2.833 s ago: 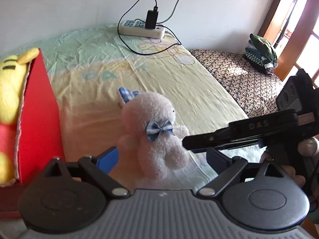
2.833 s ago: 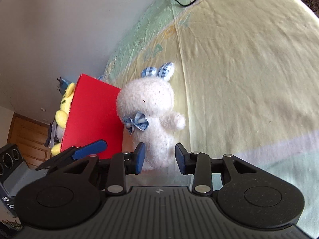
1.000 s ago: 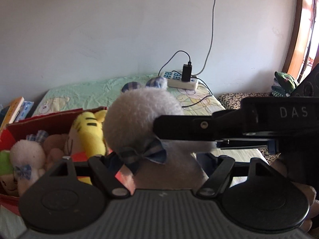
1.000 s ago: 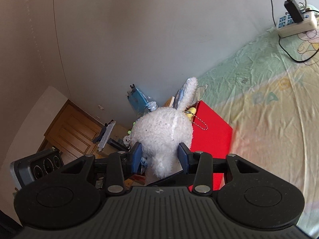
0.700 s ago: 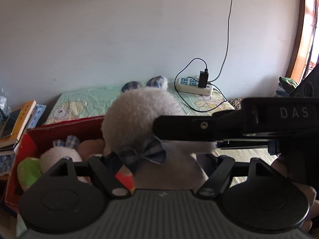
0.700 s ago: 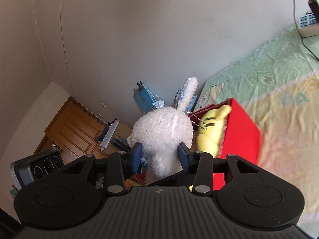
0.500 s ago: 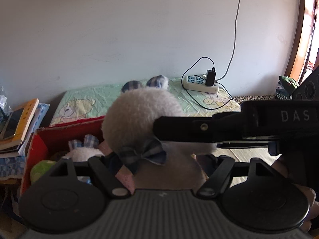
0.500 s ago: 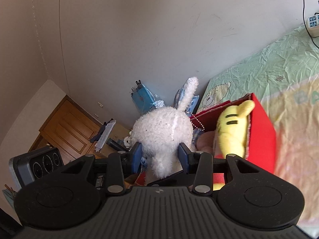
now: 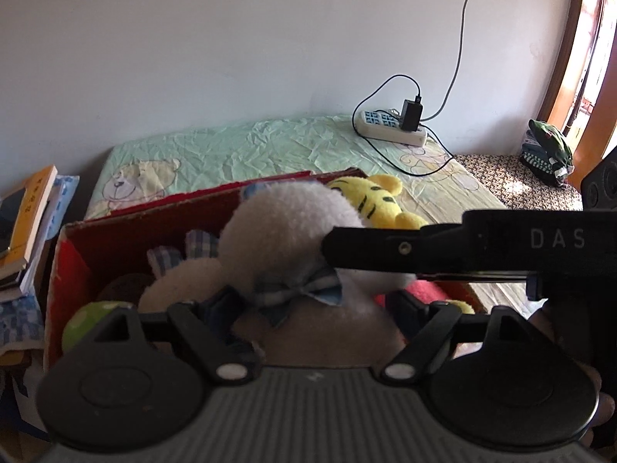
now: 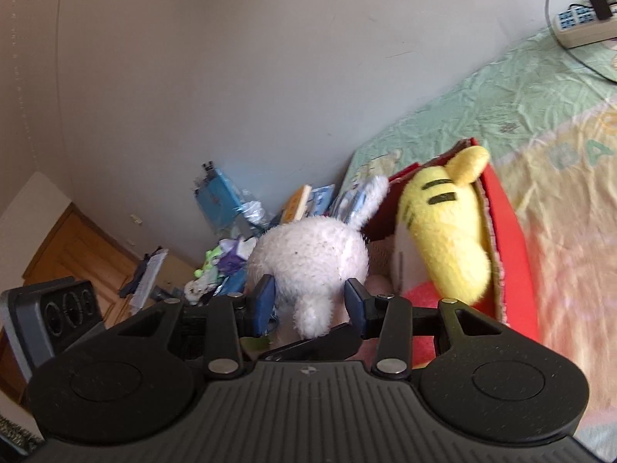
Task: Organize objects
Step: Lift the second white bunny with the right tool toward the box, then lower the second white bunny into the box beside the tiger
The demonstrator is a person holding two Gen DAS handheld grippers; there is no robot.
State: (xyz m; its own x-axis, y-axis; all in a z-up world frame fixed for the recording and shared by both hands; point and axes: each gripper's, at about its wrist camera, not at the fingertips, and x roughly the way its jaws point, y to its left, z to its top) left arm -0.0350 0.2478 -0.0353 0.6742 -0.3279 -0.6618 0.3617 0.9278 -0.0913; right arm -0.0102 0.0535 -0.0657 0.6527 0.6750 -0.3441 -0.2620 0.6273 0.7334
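Observation:
A white plush rabbit (image 9: 285, 231) with a blue checked bow hangs over the open red box (image 9: 73, 254). My left gripper (image 9: 312, 305) is shut on its body from the front. My right gripper (image 10: 308, 305) is shut on its back (image 10: 308, 258), with its finger crossing the left wrist view. The box (image 10: 513, 239) holds a yellow striped plush (image 9: 374, 200), also in the right wrist view (image 10: 443, 223), a second white rabbit (image 9: 181, 277), a green ball (image 9: 88, 316) and a brown toy.
The box stands at the edge of a bed with a green and yellow sheet (image 9: 246, 146). A power strip with charger (image 9: 393, 127) lies by the wall. Books (image 9: 27, 212) are stacked left of the box. Clutter (image 10: 227, 254) and a wooden door lie beyond.
Both grippers lifted the white rabbit off the bed, carried it left and have lowered it over the open red box. The grip on it is unchanged.

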